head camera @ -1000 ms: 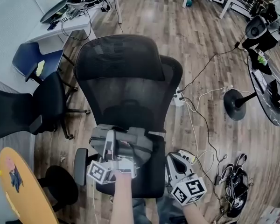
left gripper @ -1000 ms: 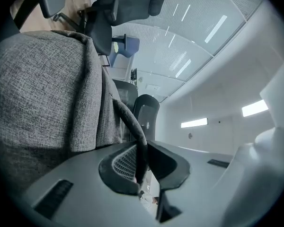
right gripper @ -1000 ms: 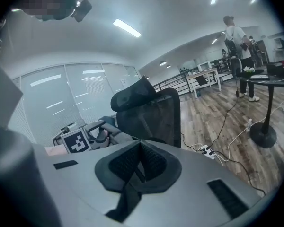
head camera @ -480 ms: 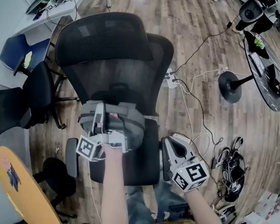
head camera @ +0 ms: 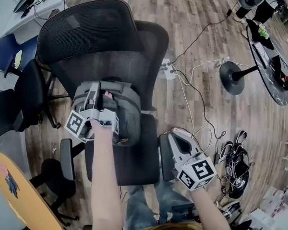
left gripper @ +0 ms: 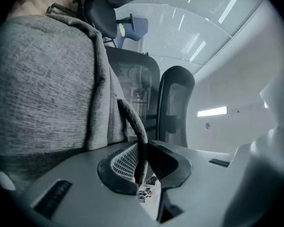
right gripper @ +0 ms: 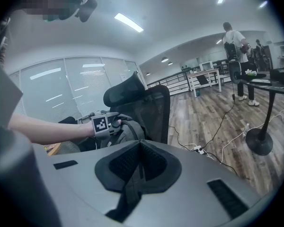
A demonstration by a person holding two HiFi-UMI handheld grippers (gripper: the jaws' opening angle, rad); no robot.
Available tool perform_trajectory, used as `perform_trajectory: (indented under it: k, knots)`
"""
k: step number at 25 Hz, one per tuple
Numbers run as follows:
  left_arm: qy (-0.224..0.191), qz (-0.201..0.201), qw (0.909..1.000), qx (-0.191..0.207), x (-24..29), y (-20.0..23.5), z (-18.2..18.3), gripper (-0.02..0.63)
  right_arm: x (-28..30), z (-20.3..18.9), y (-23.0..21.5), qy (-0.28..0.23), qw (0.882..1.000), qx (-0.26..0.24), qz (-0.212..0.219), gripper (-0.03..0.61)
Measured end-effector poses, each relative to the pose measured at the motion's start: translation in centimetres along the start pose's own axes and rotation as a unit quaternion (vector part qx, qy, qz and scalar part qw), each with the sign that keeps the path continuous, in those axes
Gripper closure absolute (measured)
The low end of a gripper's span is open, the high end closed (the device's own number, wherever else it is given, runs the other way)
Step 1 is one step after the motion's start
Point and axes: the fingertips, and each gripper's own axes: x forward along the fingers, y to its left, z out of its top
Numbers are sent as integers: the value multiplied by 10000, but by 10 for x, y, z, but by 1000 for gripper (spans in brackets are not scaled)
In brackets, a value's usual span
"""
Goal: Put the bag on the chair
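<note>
The grey bag [head camera: 127,116] stands on the seat of the black mesh office chair [head camera: 101,37], its back toward the backrest. My left gripper [head camera: 97,94] is at the bag's top and is shut on its strap [left gripper: 132,122]; the grey fabric [left gripper: 42,79] fills the left of the left gripper view. By the chair's right armrest, low and to the right, is my right gripper [head camera: 173,138], shut with nothing in it [right gripper: 141,148]. From that side the right gripper view shows the bag [right gripper: 130,129] and the chair's backrest [right gripper: 146,103].
Cables and a power strip [head camera: 165,66] lie on the wooden floor right of the chair, near a round stand base [head camera: 233,75]. Other black chairs [head camera: 24,99] stand at the left, a dark round table [head camera: 269,56] at the right, shoes [head camera: 235,166] below it. A person [right gripper: 232,37] stands far off.
My left gripper has carried the bag from the seat's front further in, toward the backrest. The right gripper has stayed beside the armrest.
</note>
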Motion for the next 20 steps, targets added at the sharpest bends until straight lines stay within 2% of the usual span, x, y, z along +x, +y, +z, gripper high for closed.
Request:
perform_trajectory:
  k: [2, 4, 7, 10, 13, 17, 20]
  knots:
    - [-2, 284, 9996, -88, 6, 15, 1, 523, 1, -1, -3, 21, 10000, 0, 26, 566]
    - [-115, 469, 9985, -247, 4, 32, 3, 556, 1, -2, -5, 50, 10000, -10, 55, 566]
    - [-193, 428, 9987, -208, -3, 39, 4, 558, 1, -2, -8, 78, 9999, -40, 71, 566]
    - [-212, 329, 9991, -136, -7, 34, 4, 527, 2, 0, -10, 55, 10000, -74, 29, 566]
    - [-91, 195, 9998, -55, -12, 20, 0, 525, 3, 6, -10, 22, 9999, -140, -4, 566]
    - [266, 126, 9976, 633, -27, -13, -14, 583, -1, 17, 4, -48, 9996, -262, 22, 566]
    - [525, 27, 9887, 1403, -43, -48, -25, 591, -6, 29, 18, -157, 9993, -328, 15, 566]
